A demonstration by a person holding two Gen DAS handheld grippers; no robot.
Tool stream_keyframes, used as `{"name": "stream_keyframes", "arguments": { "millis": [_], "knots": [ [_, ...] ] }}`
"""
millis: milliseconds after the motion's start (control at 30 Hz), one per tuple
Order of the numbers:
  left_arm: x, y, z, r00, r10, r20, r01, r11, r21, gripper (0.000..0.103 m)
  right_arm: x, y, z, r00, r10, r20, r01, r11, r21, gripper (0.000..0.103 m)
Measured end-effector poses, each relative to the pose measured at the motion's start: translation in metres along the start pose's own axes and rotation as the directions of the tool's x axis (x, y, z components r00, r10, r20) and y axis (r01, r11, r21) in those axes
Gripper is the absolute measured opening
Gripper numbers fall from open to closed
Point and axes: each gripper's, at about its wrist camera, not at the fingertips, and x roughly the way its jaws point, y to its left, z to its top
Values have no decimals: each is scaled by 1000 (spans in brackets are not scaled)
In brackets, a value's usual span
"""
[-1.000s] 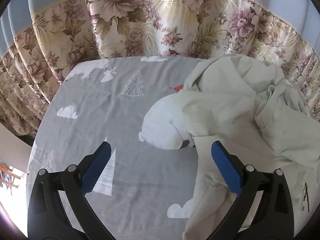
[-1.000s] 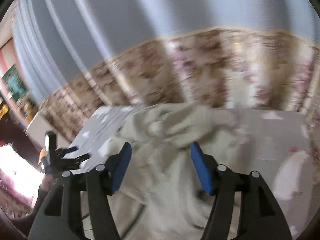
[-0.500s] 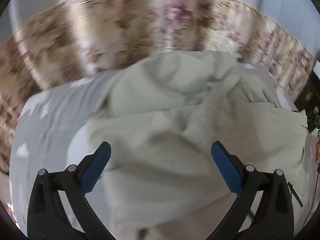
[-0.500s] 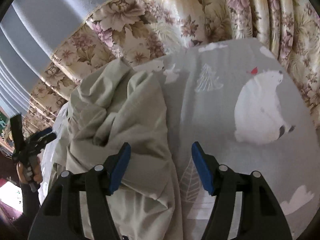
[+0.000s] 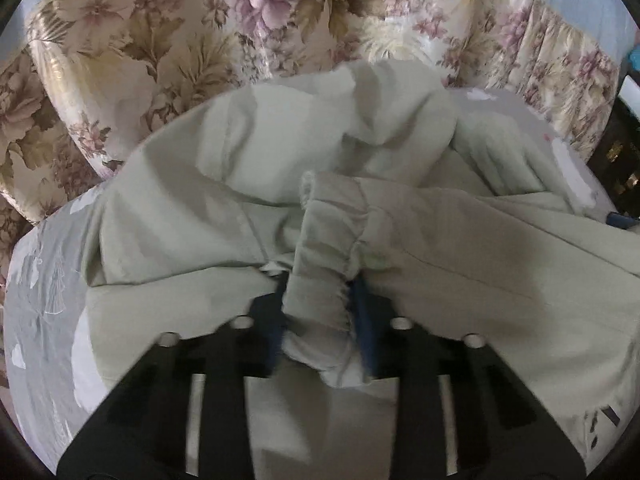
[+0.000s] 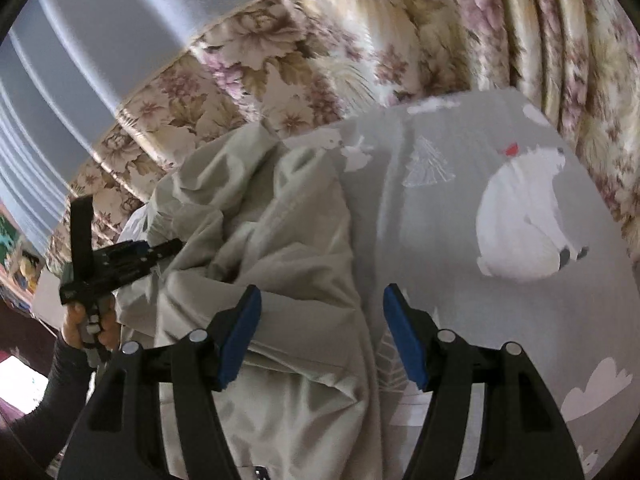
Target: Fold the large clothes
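1. the pale green garment [image 5: 460,264] lay crumpled on a table covered by a grey cloth [image 6: 472,288] printed with a white polar bear [image 6: 528,216], trees and clouds.
2. the left gripper [image 5: 318,320] was closing its jaws, and a gathered elastic cuff [image 5: 328,240] of the garment sat pinched between its blue pads [image 5: 362,320].
3. the right gripper [image 6: 322,336] hovered with its jaws partly apart over the garment's right edge; fabric lay beneath the left pad [image 6: 240,336] and bare grey cloth beneath the right one, nothing gripped.
4. in the right wrist view, the person's left hand [image 6: 90,328] in a dark sleeve [image 6: 60,384] held the other tool at the garment's far left side.
5. floral curtains [image 5: 192,32] hung behind the table.
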Motion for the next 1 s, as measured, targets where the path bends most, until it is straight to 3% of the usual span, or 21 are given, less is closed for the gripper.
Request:
{"name": "stream_keyframes", "arguments": {
  "millis": [167, 233, 333, 400, 433, 467, 533, 667, 733, 767, 833, 900, 933, 967, 1000],
  "knots": [
    [-50, 30, -5, 995, -59, 84, 63, 997, -53, 22, -16, 34, -1, 996, 87, 21, -84, 990, -115, 64],
    [-75, 40, -11, 991, -56, 123, 63, 997, -50, 22, -13, 46, -5, 989, 149, -20, -150, 975, -165, 64],
    [-108, 46, -24, 980, -41, 192, 44, 999, -12, 22, 2, 58, -11, 986, 149, -69, -160, 965, -208, 63],
    [-131, 51, -31, 970, -43, 241, 46, 999, -4, 22, 8, 74, -18, 981, 171, -91, -190, 945, -266, 38],
    [-139, 54, -33, 966, -55, 253, 58, 998, -4, 22, 10, 81, -20, 976, 186, -112, -211, 935, -285, 13],
    [-149, 55, -37, 961, -71, 266, 75, 997, -3, 22, 9, 90, -23, 978, 171, -123, -201, 929, -312, 5],
    [-167, 59, -51, 952, -97, 291, 100, 995, 6, 23, 5, 103, -29, 980, 153, -127, -189, 916, -353, 2],
    [-183, 64, -99, 942, -122, 314, 108, 992, 61, 28, -16, 124, -67, 959, 197, -203, -264, 880, -394, 2],
    [-173, 69, -127, 957, -118, 265, 93, 990, 105, 37, -18, 127, -83, 961, 152, -229, -239, 875, -421, 5],
    [-165, 72, -137, 970, -98, 222, 76, 991, 106, 49, -20, 126, -86, 971, 115, -211, -198, 879, -434, 6],
    [-145, 88, -154, 991, 4, 137, -9, 999, 41, 61, -22, 119, -78, 982, 73, -172, -143, 888, -437, 7],
    [-139, 102, -157, 994, 19, 105, -16, 1000, -27, 63, -19, 107, -64, 989, 45, -143, -100, 909, -406, 31],
    [-141, 108, -156, 994, 7, 109, 1, 997, -74, 66, -15, 102, -57, 991, 29, -131, -79, 917, -392, 54],
    [-144, 112, -154, 992, -6, 129, 20, 993, -113, 73, -12, 97, -49, 995, -14, -103, -28, 921, -389, 61],
    [-146, 113, -152, 989, -9, 145, 28, 991, -127, 81, -8, 93, -43, 995, -35, -98, -6, 919, -395, 61]
  ]
}}
